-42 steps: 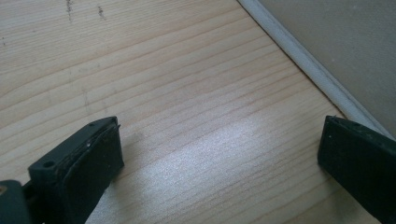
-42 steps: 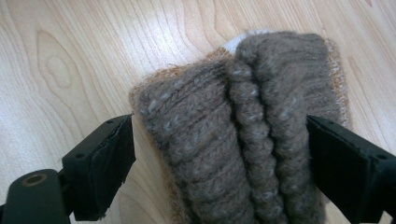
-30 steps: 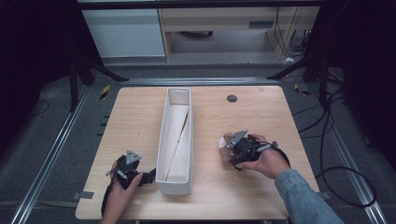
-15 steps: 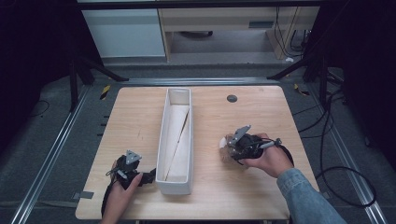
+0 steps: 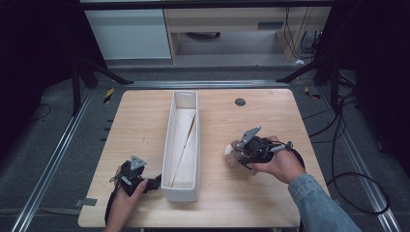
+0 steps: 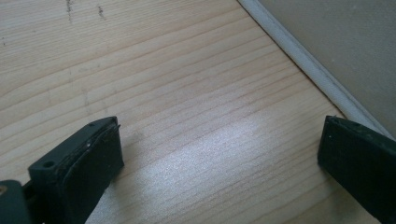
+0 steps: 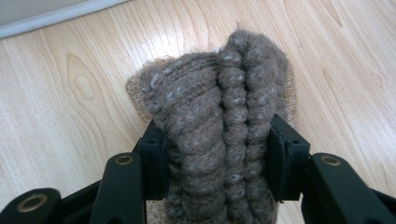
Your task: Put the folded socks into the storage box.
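The left gripper [image 5: 153, 182] sits at about seven o'clock on the wooden table [image 5: 290, 116], held low in the person's left hand [image 5: 124, 193]. In the left gripper view its two black jaws stand wide apart over bare wood, with nothing between them, and the pale base edge of the box runs past the right-hand jaw.

Just beside that gripper, toward the table's centre, stands a long white box [image 5: 182, 145]. It is narrow and open-topped and runs from about six o'clock up to twelve o'clock. Inside it lies what looks like a flat, pale board [image 5: 180, 137] leaning lengthwise along the bottom, with a thin dark slit beside it; what the board is made of cannot be told. Nothing else shows in the box.

At about four o'clock, well apart from the box, the right gripper [image 5: 238, 155] is in the person's right hand [image 5: 280, 164], which comes out of a denim sleeve [image 5: 319, 203]. Its jaws have just been closing and now press from both sides on a folded brown knitted piece [image 7: 224, 126], bunched into thick woollen ridges. The knit lies on the table, its far end spreading beyond the pads [image 7: 280, 158]; in the high view it shows as a brownish lump [image 5: 233, 153] at the gripper's tip.

A small dark round mark [image 5: 240, 102] lies on the table near one o'clock.
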